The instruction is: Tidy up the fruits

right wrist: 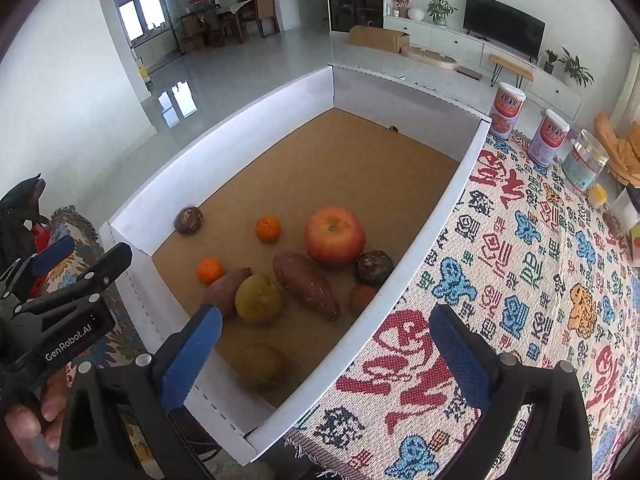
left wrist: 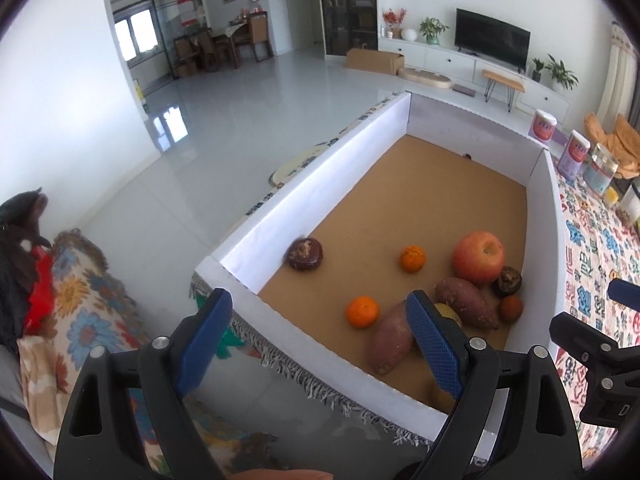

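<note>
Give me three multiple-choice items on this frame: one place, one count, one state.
1. Where does the apple sit?
A. inside the white box
B. on the patterned cloth
C. on the floor

2. How many small oranges lie in the box?
A. one
B. two
C. four

3. The right tongs are:
A. shut on a sweet potato
B. shut on nothing
C. open, holding nothing

Answers: A, the apple rests on the box's brown floor; B, a second orange sits nearer the left wall; C, blue pads stand wide apart over the box edge.

Glossy grey floor [left wrist: 240, 120], white walls [left wrist: 52, 80], television [left wrist: 493, 38], dining chairs [left wrist: 256, 36], bright windows [left wrist: 134, 34]
</note>
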`<control>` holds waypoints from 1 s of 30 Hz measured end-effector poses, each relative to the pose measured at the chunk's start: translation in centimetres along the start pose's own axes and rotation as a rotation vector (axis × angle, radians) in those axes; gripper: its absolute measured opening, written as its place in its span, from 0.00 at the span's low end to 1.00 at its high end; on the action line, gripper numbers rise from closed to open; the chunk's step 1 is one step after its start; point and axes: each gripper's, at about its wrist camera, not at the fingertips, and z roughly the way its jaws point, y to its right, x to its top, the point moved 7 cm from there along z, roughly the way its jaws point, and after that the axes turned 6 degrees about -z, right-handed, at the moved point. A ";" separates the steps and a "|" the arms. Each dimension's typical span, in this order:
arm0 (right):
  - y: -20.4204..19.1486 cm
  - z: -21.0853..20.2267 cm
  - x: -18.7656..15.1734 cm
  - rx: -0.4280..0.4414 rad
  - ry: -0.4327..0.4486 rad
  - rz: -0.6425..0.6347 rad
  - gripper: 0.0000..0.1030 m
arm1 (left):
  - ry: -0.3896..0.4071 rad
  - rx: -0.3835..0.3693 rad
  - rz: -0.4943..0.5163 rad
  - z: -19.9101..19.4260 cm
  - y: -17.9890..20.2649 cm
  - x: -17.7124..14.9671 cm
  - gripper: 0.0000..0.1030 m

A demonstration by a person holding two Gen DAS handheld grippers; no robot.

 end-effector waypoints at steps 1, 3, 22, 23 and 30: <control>0.0 0.1 0.0 -0.006 -0.003 0.002 1.00 | -0.010 -0.006 -0.003 0.1 0.0 -0.1 0.88; -0.1 0.1 0.1 -0.007 -0.008 0.003 1.00 | -0.022 -0.015 -0.005 0.4 0.1 -0.1 0.88; -1.5 -0.6 0.7 -0.031 -0.011 0.010 1.00 | -0.056 -0.041 0.014 0.6 -0.6 1.1 0.93; -1.5 -0.8 0.8 -0.033 -0.008 0.011 1.00 | -0.051 -0.035 0.017 0.6 -0.7 1.3 0.93; -1.6 -1.5 1.3 -0.067 0.015 -0.003 1.00 | -0.041 -0.039 0.030 0.6 -0.8 1.8 0.93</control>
